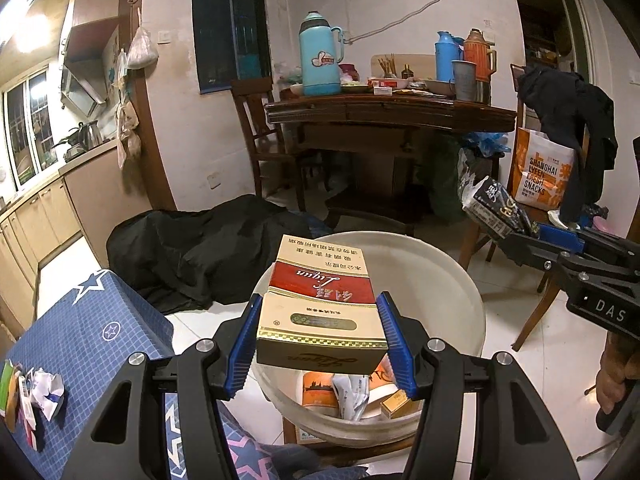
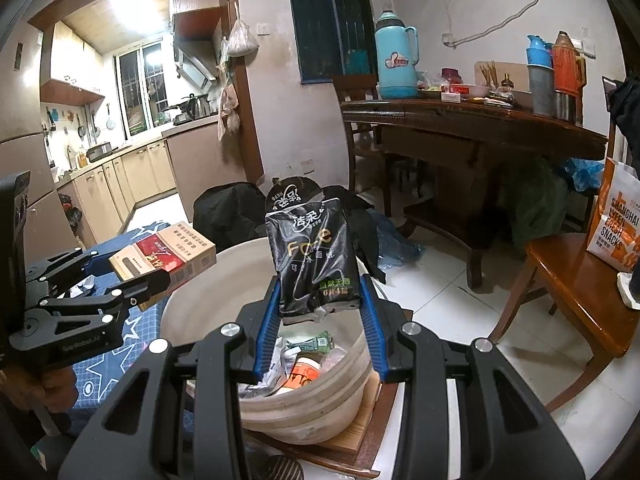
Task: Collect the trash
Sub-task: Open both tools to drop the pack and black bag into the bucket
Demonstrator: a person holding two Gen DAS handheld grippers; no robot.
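Observation:
My left gripper (image 1: 320, 336) is shut on a red and gold cigarette carton (image 1: 320, 304) and holds it above the white bucket (image 1: 460, 292); the carton also shows in the right wrist view (image 2: 164, 258). My right gripper (image 2: 320, 312) is shut on a black tissue packet (image 2: 312, 256) over the same bucket (image 2: 192, 304); the packet shows at the right of the left wrist view (image 1: 496, 208). The bucket holds several wrappers and small boxes (image 2: 304, 364).
A blue star-patterned cloth (image 1: 92, 332) with crumpled paper scraps (image 1: 46, 392) lies at the left. A black bag (image 1: 192, 252) sits on the tiled floor behind the bucket. A wooden table (image 1: 392, 112) with thermoses stands beyond, and a wooden chair (image 2: 568, 280) with a snack bag at the right.

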